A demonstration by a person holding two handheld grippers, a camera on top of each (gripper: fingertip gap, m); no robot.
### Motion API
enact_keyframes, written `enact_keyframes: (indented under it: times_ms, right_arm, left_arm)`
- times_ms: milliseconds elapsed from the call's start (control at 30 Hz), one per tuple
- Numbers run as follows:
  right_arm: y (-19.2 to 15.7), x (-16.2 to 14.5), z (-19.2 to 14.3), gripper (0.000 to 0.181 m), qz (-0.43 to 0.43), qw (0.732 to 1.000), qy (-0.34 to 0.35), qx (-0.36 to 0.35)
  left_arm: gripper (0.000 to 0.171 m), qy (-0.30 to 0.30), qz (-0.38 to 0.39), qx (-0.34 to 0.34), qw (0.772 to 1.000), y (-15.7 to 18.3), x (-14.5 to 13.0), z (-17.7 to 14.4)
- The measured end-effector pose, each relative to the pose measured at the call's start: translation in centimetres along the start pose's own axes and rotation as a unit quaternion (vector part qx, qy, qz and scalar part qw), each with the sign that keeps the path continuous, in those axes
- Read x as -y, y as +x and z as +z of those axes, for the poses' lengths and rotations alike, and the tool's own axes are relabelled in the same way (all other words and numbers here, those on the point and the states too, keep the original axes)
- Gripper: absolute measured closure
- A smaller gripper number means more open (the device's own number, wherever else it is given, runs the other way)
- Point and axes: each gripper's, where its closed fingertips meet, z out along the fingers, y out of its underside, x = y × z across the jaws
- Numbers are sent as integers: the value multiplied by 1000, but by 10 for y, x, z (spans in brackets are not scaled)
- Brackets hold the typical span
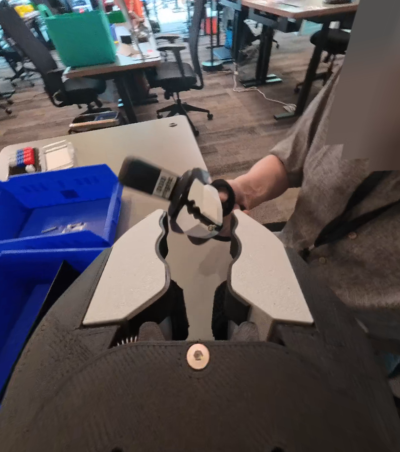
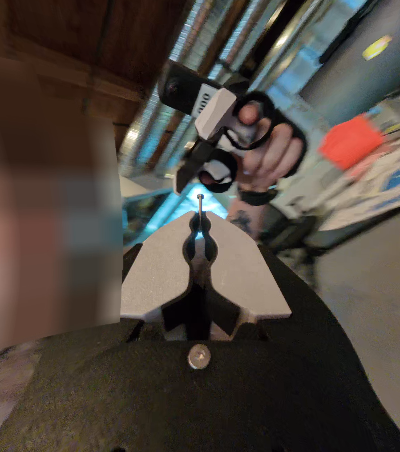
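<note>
In the right wrist view my right gripper [image 2: 200, 214] is shut on a thin dark screw [image 2: 200, 206], which sticks straight out past its tips, head outward. This view is tilted up toward the ceiling and blurred. My left gripper [image 2: 185, 175] shows beyond the screw, held in a hand [image 2: 267, 156], its fingertips close above the screw head. In the left wrist view my left gripper [image 1: 200, 214] is open and empty over a grey table [image 1: 145, 146]. The right gripper [image 1: 195, 212] hangs just in front of its tips, fingers together. The screw does not show in this view.
A blue bin [image 1: 47, 215] with small metal parts [image 1: 66, 227] sits left of the left gripper, with a second blue bin [image 1: 10, 305] nearer. A box of coloured pieces [image 1: 24, 159] and a white tray [image 1: 58, 156] lie at the table's far left. A person's grey-shirted torso [image 1: 353, 232] is on the right.
</note>
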Motion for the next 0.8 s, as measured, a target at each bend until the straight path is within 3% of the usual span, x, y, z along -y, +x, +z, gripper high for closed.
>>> enact_keyframes:
  times_ms: [33,100,200,233,333,467,800]
  right_arm:
    - [6,3,-4,179,-55,997,-5,-49]
    - [17,12,-14,179,-199,965,-28,-169]
    - [24,24,-27,179,-424,842,-88,-322]
    - [25,25,-27,179,-467,805,-110,-349]
    - [31,24,-29,179,-538,727,-153,-399]
    - [25,22,-22,179,-578,692,-151,-404]
    - [28,16,-20,179,-588,670,-182,-416]
  left_arm:
    - [126,-1,-18,18,1000,-5,-2,-1]
    - [136,4,-70,58,996,-16,-6,-3]
    - [142,33,-187,35,981,-17,-11,0]
    - [144,37,-224,19,974,-17,-15,2]
    - [144,22,-309,-28,950,-14,-29,10]
    - [149,26,-349,-58,935,-11,-34,15]
    - [159,32,-353,-73,932,-11,-32,17]
